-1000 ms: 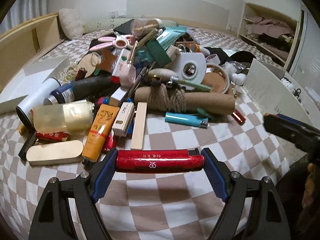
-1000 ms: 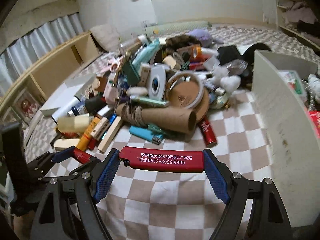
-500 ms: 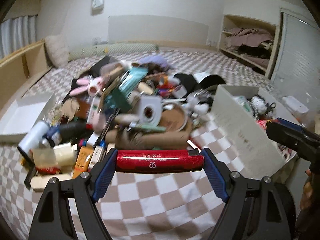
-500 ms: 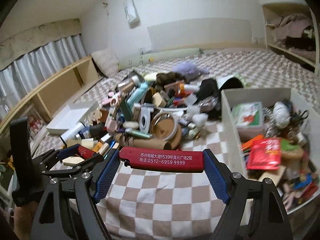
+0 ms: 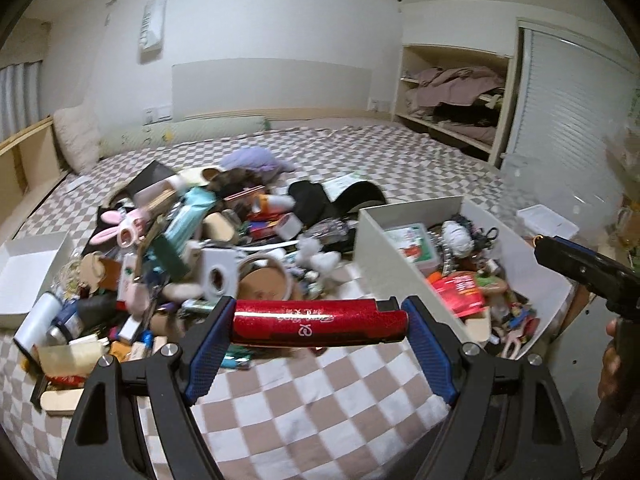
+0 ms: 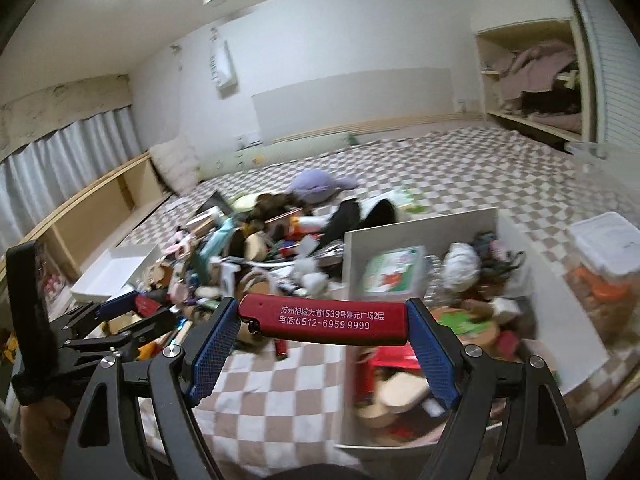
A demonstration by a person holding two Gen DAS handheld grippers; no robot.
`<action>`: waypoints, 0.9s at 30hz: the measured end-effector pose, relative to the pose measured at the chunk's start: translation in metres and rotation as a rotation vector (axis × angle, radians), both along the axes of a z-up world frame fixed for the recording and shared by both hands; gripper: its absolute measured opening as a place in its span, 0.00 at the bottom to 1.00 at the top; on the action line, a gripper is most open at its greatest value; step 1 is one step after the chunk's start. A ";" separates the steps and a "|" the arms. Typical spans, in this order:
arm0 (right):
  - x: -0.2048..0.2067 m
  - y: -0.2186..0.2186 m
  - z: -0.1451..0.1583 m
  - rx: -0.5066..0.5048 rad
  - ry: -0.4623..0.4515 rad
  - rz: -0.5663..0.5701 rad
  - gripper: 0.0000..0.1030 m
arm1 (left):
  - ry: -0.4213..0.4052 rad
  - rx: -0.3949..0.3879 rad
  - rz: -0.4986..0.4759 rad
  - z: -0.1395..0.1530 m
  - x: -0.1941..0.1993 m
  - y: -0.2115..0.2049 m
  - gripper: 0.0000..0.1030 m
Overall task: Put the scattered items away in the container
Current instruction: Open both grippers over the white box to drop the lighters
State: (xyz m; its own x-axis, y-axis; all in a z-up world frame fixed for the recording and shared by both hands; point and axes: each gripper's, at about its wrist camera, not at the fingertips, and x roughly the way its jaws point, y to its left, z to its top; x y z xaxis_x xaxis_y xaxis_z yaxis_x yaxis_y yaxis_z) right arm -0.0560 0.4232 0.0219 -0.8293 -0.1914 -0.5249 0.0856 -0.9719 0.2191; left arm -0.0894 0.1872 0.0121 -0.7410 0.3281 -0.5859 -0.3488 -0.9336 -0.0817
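Bedding in a brown-and-white checkered pattern covers the bed (image 5: 320, 408) that carries everything. White container (image 5: 404, 256), an open box already part full of small goods, sits on the bed at about three o'clock of the pile in the left wrist view, and fills the four o'clock part of the right wrist view (image 6: 460, 236). Heap of scattered items (image 5: 192, 248) spreads at nine to ten o'clock of the container: a white tape dispenser (image 5: 218, 276), a cardboard-backed round frame (image 5: 264, 284), a pink bunny-eared toy (image 5: 120, 228), a purple plush (image 5: 256, 162) at the far twelve o'clock edge. A shallow white tray (image 5: 24, 276) lies at nine o'clock of the heap.

Left tongs (image 5: 318, 322) are clenched endwise on a glittery red lighter (image 5: 316, 322), each blue pad pressed against one end, held above the near edge of the heap. Right tongs (image 6: 322, 320) grasp a matte red lighter (image 6: 324, 320) printed with white characters and a phone number in the same endwise way; it hangs over the near left wall of the container. The left tongs also show at eight o'clock in the right wrist view.
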 end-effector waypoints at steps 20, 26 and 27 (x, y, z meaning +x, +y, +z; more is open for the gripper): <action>0.007 0.087 -0.030 0.077 -0.098 -0.097 0.81 | 0.003 -0.036 -0.171 -0.003 -0.001 0.099 0.81; 0.006 0.097 -0.041 0.099 -0.122 -0.106 0.81 | -0.020 -0.034 -0.197 -0.006 -0.007 0.118 0.81; 0.006 0.098 -0.043 0.098 -0.125 -0.107 0.81 | -0.021 -0.037 -0.200 -0.006 -0.007 0.121 0.81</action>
